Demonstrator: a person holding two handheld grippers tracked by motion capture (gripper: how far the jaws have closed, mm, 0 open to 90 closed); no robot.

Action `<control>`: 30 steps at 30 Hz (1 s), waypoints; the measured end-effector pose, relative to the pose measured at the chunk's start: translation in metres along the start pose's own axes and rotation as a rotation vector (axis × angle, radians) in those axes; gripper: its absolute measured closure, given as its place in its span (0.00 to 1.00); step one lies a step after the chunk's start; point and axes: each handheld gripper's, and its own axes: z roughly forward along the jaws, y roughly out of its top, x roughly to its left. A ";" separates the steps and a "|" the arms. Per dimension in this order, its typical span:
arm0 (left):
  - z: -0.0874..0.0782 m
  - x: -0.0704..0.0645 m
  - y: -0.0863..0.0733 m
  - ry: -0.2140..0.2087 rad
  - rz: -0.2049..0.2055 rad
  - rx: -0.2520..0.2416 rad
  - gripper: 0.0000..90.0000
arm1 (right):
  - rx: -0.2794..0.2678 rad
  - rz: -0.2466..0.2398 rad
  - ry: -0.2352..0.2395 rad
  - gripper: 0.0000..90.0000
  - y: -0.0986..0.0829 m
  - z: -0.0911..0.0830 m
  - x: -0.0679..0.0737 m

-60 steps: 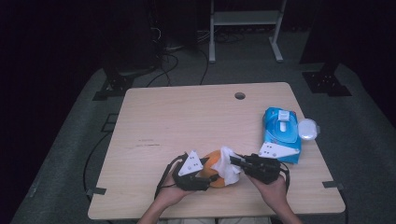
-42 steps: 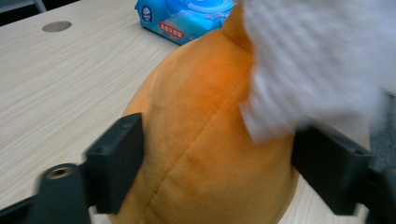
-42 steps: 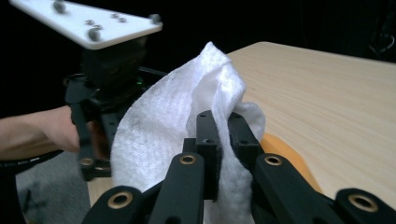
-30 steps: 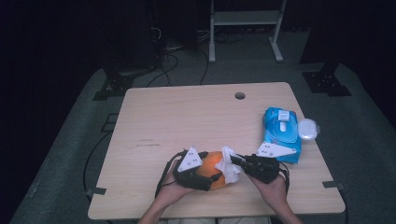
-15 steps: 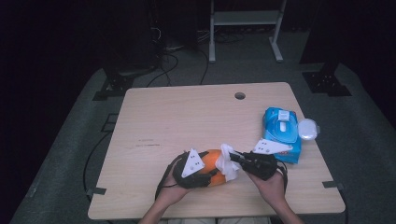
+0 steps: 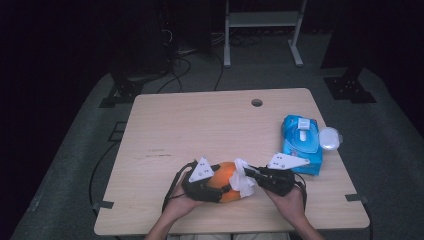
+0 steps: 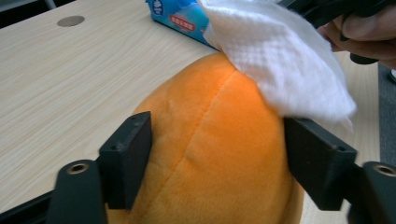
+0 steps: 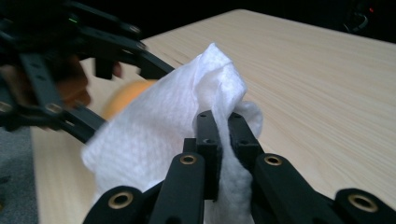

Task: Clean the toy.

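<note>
An orange plush toy [image 6: 223,179] lies near the table's front edge, and my left gripper [image 6: 207,186] is shut on it, a black jaw pressing each side of the plush toy [image 7: 210,154]. My right gripper [image 6: 248,174] is shut on a white wipe [image 6: 243,182] and holds it against the toy's right side. In the left gripper view the wipe [image 7: 275,60] drapes over the toy's top right. In the right gripper view my right gripper [image 8: 223,140] pinches a fold of the wipe [image 8: 159,130], with the orange toy [image 8: 122,98] behind it.
A blue pack of wet wipes [image 6: 301,142] lies at the table's right, with a round white lid [image 6: 330,138] beside it. A cable hole [image 6: 257,102] sits near the far edge of the wooden table [image 6: 200,125]. A metal stand [image 6: 260,30] rises beyond.
The wipe in my right gripper has shifted slightly over the toy's right side. Both hands have stayed near the front edge.
</note>
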 end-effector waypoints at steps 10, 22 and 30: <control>-0.013 0.015 -0.002 -0.024 -0.106 -0.011 0.14 | 0.032 -0.032 0.015 0.94 0.000 0.000 -0.001; -0.009 0.003 -0.001 -0.072 -0.043 -0.013 0.22 | 0.044 -0.098 0.054 0.94 0.015 0.011 0.014; -0.005 0.002 -0.002 -0.097 -0.041 0.008 0.26 | 0.030 -0.044 0.064 0.94 0.000 -0.006 0.006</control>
